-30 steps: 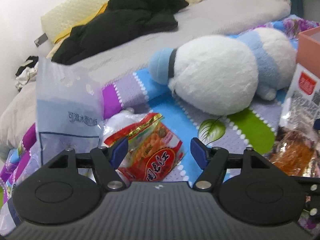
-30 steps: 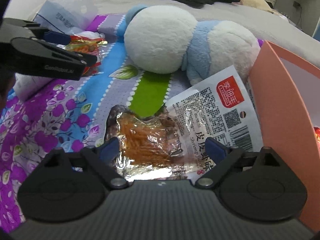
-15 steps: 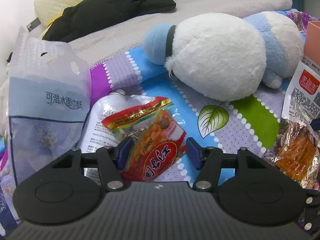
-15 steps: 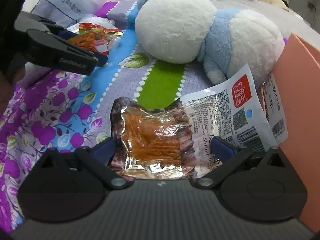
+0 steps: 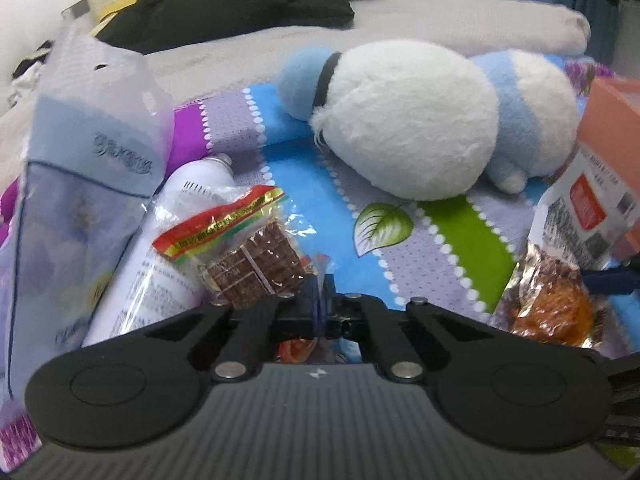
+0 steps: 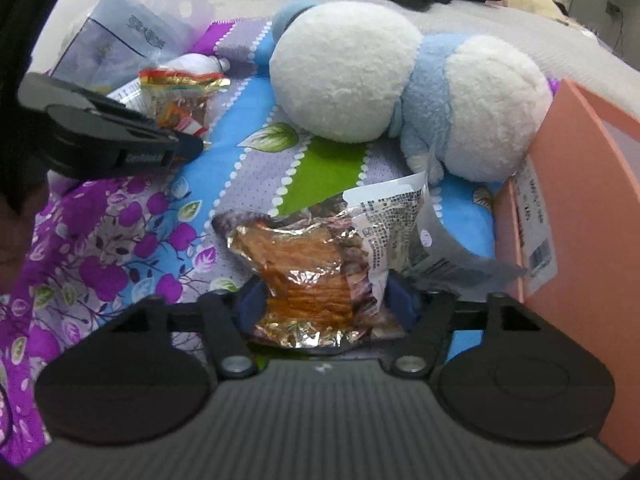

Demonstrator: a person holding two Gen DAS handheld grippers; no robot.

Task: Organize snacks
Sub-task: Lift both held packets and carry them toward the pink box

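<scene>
My left gripper (image 5: 321, 292) is shut on the lower edge of a red-topped snack packet (image 5: 240, 244) and holds it tilted up over a white bottle (image 5: 176, 216). The same gripper (image 6: 188, 148) and packet (image 6: 180, 96) show at the left of the right wrist view. My right gripper (image 6: 326, 304) is shut on a foil shrimp-snack bag (image 6: 308, 272), squeezing it so it bulges upward; the bag's white printed end (image 6: 396, 216) curls back. That bag shows at the right edge of the left wrist view (image 5: 552, 300).
A white and blue plush toy (image 5: 420, 120) lies across the flowered bedspread (image 6: 100, 248). A salmon box (image 6: 592, 240) stands at the right. A clear tissue-pack bag (image 5: 80, 184) stands at the left. Black clothing (image 5: 240, 4) and pillows lie behind.
Both grippers have closed: the left on the red-topped packet, now lifted and turned, the right on the foil bag, now crumpled between its fingers.
</scene>
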